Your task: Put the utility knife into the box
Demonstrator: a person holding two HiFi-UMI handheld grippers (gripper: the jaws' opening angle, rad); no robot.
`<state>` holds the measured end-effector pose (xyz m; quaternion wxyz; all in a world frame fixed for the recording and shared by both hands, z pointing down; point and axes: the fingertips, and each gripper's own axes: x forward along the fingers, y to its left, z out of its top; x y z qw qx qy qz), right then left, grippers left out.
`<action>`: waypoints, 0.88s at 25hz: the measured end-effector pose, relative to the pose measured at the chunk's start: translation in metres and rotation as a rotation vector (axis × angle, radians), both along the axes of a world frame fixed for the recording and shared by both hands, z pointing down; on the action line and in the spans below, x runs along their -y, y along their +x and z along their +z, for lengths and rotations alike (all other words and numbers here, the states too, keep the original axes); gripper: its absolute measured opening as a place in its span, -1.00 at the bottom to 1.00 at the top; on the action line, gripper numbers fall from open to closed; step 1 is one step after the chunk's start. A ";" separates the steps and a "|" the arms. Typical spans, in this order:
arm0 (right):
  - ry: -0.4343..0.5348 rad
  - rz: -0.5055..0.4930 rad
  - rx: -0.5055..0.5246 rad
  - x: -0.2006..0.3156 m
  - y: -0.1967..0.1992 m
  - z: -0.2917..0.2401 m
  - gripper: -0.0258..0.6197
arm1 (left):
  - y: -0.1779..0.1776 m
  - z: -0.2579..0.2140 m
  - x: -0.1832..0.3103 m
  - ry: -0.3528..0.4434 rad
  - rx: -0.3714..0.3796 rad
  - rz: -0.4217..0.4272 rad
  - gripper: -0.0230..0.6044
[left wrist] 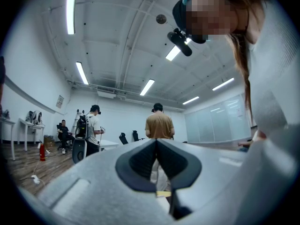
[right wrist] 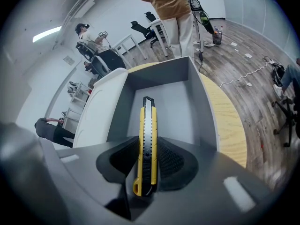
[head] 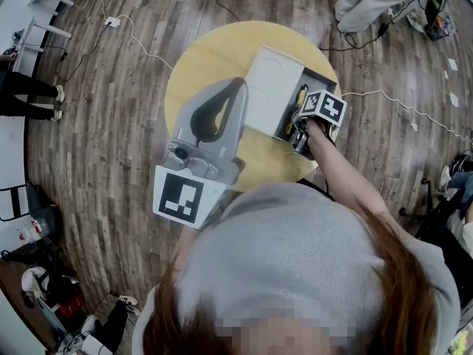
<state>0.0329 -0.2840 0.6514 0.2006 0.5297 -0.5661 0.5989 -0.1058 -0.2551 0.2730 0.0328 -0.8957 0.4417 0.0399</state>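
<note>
Right gripper (right wrist: 146, 156) pads pinch utility knife (right wrist: 147, 125), blade end pointing 12 o'clock over open box (right wrist: 187, 86). Left gripper (left wrist: 157, 145) jaws pressed together, empty, at box's 9 o'clock.

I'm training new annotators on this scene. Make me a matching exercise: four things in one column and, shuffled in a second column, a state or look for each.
1. utility knife
2. box
3. left gripper
4. table

A. round, pale wood top
B. jaws together, nothing held
C. clamped in the right gripper
D. open, grey inside

Pairs: 1-C, 2-D, 3-B, 4-A
</note>
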 end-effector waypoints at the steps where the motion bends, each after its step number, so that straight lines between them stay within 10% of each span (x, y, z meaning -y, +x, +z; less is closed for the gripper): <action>1: -0.005 -0.001 -0.002 0.000 0.000 0.001 -0.56 | 0.001 0.001 0.000 0.000 0.000 0.001 -0.92; 22: -0.085 0.045 0.031 0.000 0.001 0.006 -0.55 | 0.008 0.000 -0.006 0.004 -0.014 0.007 -0.92</action>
